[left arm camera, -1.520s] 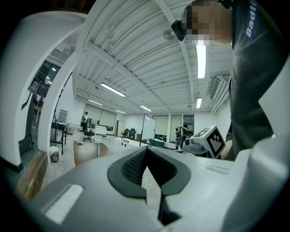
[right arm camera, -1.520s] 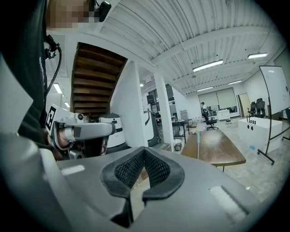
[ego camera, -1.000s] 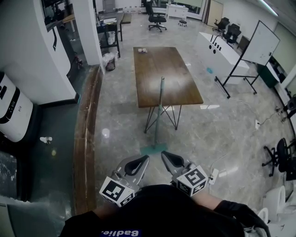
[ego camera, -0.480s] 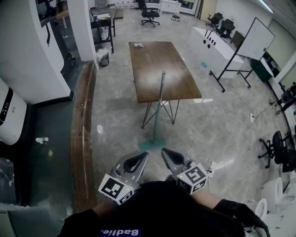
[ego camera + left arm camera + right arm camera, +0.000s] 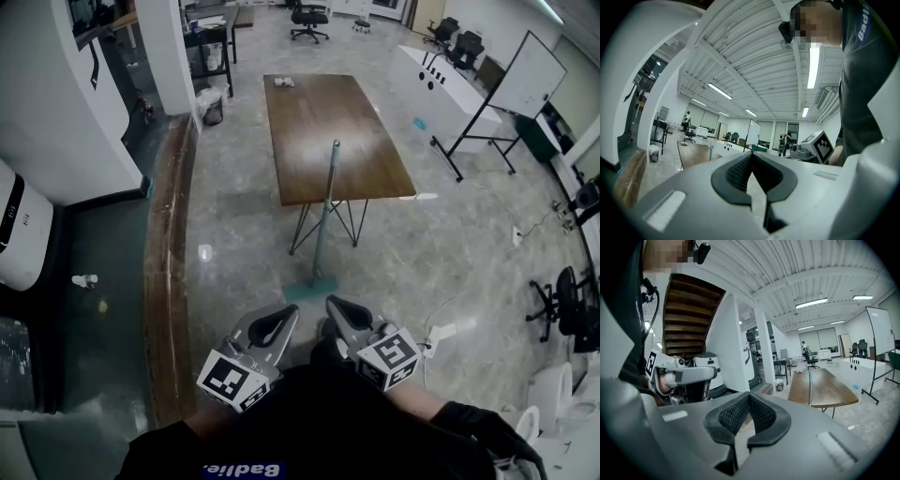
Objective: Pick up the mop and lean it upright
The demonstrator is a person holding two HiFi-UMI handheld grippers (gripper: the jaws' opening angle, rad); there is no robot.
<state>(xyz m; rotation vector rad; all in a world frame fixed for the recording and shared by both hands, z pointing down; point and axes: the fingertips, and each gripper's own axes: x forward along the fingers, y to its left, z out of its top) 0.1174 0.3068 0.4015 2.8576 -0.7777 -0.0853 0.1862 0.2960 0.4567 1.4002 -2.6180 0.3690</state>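
Note:
The mop [image 5: 322,219] stands upright on the floor, its teal handle leaning against the near edge of the wooden table [image 5: 328,117] and its flat teal head [image 5: 309,291] on the tiles. The handle also shows thin and far off as the mop [image 5: 809,387] in the right gripper view and the mop [image 5: 711,152] in the left gripper view. My left gripper [image 5: 289,317] and right gripper [image 5: 334,307] hang close to my body, well short of the mop. Both are shut with nothing between the pads, as seen on the left gripper [image 5: 751,155] and the right gripper [image 5: 749,396].
A whiteboard on a stand [image 5: 530,80] is at the right and office chairs [image 5: 574,305] sit at the far right edge. A white pillar [image 5: 178,56] and a white machine [image 5: 14,234] are at the left. A long wooden strip [image 5: 167,253] runs along the floor.
The head view has shifted slightly. The mop stays leaning on the table, and both grippers remain shut near my body.

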